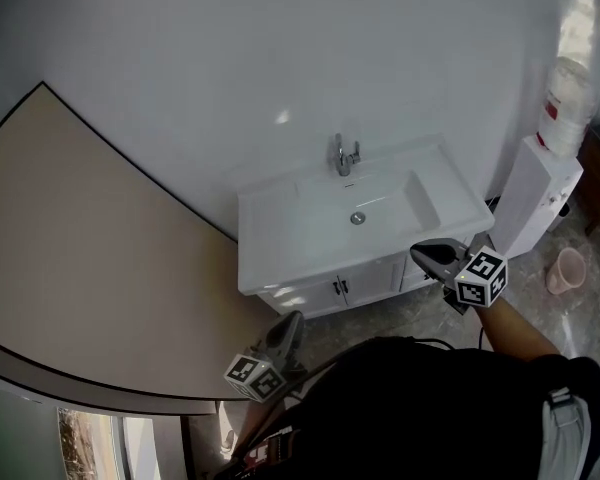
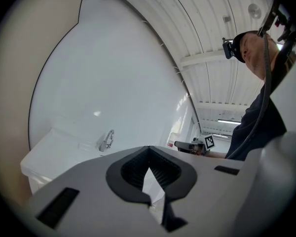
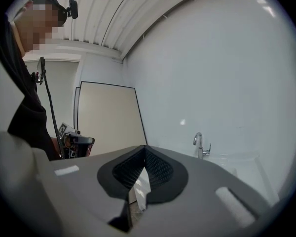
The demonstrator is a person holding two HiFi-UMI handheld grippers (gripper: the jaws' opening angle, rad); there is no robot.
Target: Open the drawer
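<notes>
Closest to us is our own dark top point(image 1: 420, 408). Just past it both tools are closed with nothing between the jaws, the left gripper point(image 1: 292, 321) low and the right gripper point(image 1: 420, 253) higher. Ahead of both, a white vanity cabinet point(image 1: 375, 278) stands on the floor against the wall, with a basin point(image 1: 380, 213) on top. Its front runs lengthwise left to right under the counter's near edge, with two small dark handles point(image 1: 340, 286) near the middle. We judge the drawer to be in that front, but cannot tell which panel it is. The right gripper is nearer, at the front's right end; the left is well apart, off the left corner.
</notes>
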